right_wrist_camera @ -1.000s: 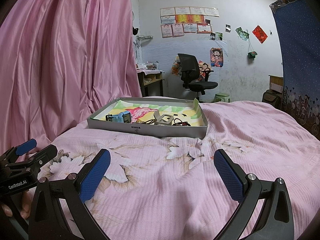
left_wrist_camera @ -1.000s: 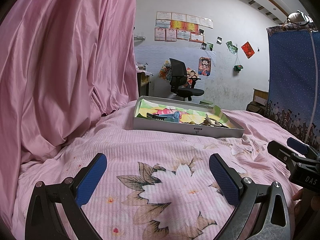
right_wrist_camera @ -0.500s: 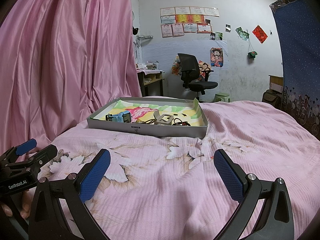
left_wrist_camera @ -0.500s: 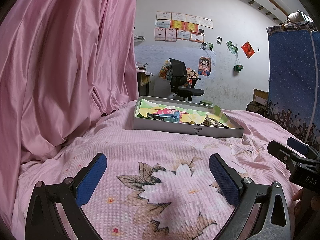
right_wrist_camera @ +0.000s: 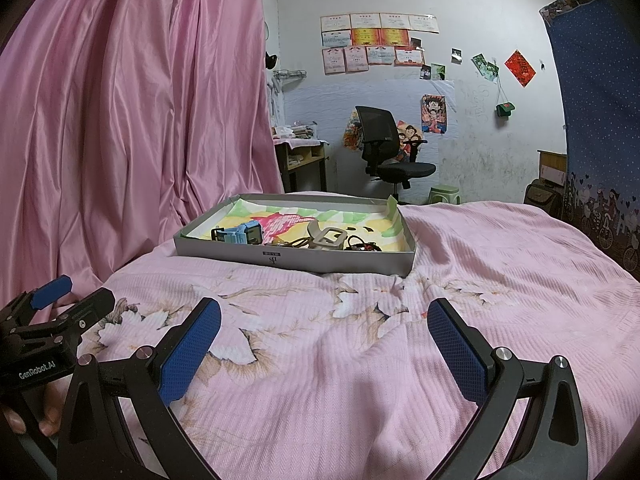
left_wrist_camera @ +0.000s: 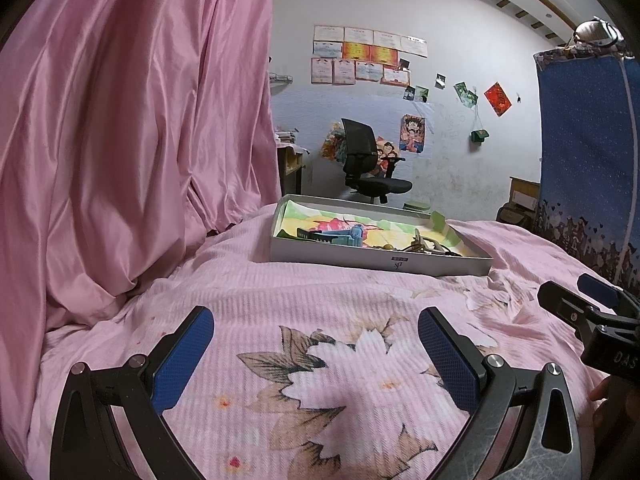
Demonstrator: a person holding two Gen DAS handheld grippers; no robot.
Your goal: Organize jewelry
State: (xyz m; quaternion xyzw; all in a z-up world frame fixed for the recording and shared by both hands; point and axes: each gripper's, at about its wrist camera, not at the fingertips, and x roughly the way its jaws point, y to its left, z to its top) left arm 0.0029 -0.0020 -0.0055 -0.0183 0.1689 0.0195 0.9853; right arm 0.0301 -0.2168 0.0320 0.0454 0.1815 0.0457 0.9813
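Left tongs (left_wrist_camera: 314,350): wide open, nothing between the blue pads, hovering low over the bed; also seen at the left edge of the right cam (right_wrist_camera: 60,300).
Right tongs (right_wrist_camera: 324,342): wide open too, holding nothing, low over the bed; its tip shows at the right edge of the left cam (left_wrist_camera: 580,300).
Tongs rel. to each other: side by side, apart, both pointing the same way toward the box.
Bed (right_wrist_camera: 500,280): pink ribbed cover w/ large flower print, directly under and ahead of both tongs.
Box (right_wrist_camera: 294,258): shallow grey cardboard tray, well ahead of both tongs, lying flat on the bed; ahead-right of the left tongs (left_wrist_camera: 380,264), ahead-left of the right tongs. Colourful paper lines the bottom.
Blue watch (right_wrist_camera: 240,234): inside the box, left part, lying on the liner; also in the left cam (left_wrist_camera: 340,236).
Beige buckle piece (right_wrist_camera: 326,238): inside the box, mid-right of the watch.
Dark tangle of small jewelry (right_wrist_camera: 362,245): inside the box, just right of the buckle piece; items too small to tell apart.
Pink curtain (right_wrist_camera: 120,100): hangs far left of both tongs, reaching the bed edge.
Office chair (right_wrist_camera: 384,148): black, beyond the box, by the back wall.
Blue star cloth (left_wrist_camera: 588,160): hangs far right of the tongs.
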